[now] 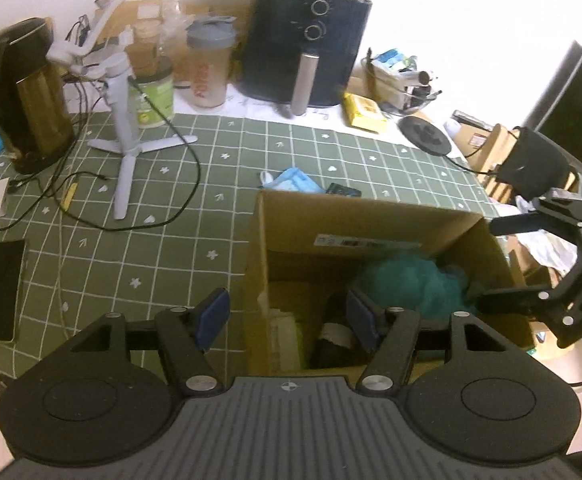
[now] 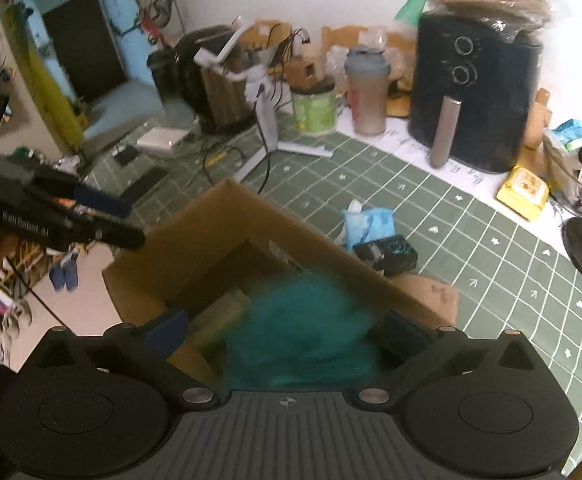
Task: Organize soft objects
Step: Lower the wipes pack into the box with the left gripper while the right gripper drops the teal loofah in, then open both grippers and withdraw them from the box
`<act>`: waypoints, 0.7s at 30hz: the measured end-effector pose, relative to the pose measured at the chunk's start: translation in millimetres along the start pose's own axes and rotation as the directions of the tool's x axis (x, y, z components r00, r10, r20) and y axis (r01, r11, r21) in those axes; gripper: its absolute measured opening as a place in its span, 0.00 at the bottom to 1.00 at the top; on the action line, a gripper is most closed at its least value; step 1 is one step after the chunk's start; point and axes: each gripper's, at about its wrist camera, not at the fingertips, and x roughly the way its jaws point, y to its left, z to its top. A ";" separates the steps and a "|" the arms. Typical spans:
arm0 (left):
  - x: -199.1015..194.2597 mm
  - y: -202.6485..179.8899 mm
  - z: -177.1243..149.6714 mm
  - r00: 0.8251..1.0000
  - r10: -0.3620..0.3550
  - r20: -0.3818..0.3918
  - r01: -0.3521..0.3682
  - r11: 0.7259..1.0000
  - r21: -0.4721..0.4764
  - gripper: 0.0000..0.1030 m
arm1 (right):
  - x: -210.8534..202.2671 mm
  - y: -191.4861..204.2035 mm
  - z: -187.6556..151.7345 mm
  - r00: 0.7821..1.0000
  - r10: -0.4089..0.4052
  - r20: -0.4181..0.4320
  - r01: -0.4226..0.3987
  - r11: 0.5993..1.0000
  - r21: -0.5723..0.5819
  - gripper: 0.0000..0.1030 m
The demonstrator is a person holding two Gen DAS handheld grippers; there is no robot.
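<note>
The left gripper (image 1: 287,320) is seen spread wide with nothing between its 2 blue pads (image 1: 212,317), poised over the near left corner of an open cardboard box (image 1: 371,216). Just ahead of its right finger, a teal fluffy item (image 1: 411,280) is seen lying inside the box, beside a dark rolled item (image 1: 333,338) partly hidden by that finger.

The right gripper (image 2: 287,334) is likewise held apart above the same box; the teal fluff fills the gap between its fingers, blurred, and contact with the pads cannot be judged.

Beyond the box, on the green checked tablecloth (image 1: 219,160), a light blue soft piece (image 2: 369,220) and a dark packet (image 2: 387,254) are found touching each other. Farther off, a black air fryer (image 2: 479,100), a shaker bottle (image 1: 209,68) and a kettle (image 1: 27,92) are set near the wall.
</note>
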 end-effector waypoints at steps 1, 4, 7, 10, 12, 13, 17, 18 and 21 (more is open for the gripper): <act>0.9 0.8 -0.3 1.000 0.004 -0.005 -0.004 1.000 -0.003 0.62 | 0.8 -1.0 -1.0 1.000 -0.001 -0.003 0.001 1.000 0.003 1.00; 4.0 2.5 -1.3 1.000 0.011 -0.021 -0.012 1.000 -0.006 0.62 | 0.4 -4.2 -5.0 1.000 0.001 -0.006 -0.001 1.000 0.024 1.00; 7.8 1.3 -0.6 0.999 0.016 -0.041 -0.016 1.000 0.009 0.62 | -1.5 -7.5 -8.2 1.000 -0.006 -0.011 0.006 0.999 0.041 1.00; 13.3 -1.8 1.9 0.998 0.020 -0.065 -0.018 0.999 0.035 0.62 | -4.2 -10.4 -11.1 1.000 -0.019 -0.010 0.019 0.999 0.050 1.00; 15.4 -4.2 3.8 0.998 0.020 -0.068 -0.017 0.999 0.047 0.62 | -8.1 -13.4 -14.1 1.000 -0.028 -0.006 0.029 0.997 0.065 1.00; 16.3 -5.3 5.1 0.997 0.020 -0.068 -0.016 0.999 0.052 0.62 | -9.6 -15.3 -15.6 0.999 -0.032 -0.003 0.032 0.997 0.074 1.00; 19.2 -9.5 10.7 0.997 0.021 -0.068 -0.016 0.997 0.071 0.62 | -15.7 -22.5 -23.4 0.999 -0.052 0.005 0.051 0.993 0.108 1.00; 20.2 -10.5 12.4 0.997 0.020 -0.069 -0.015 0.997 0.076 0.62 | -16.9 -24.6 -25.2 0.998 -0.059 0.005 0.058 0.991 0.118 1.00; 22.8 -13.3 16.4 0.997 0.023 -0.071 -0.016 0.996 0.092 0.62 | -20.2 -29.7 -31.0 0.997 -0.081 0.008 0.079 0.986 0.146 1.00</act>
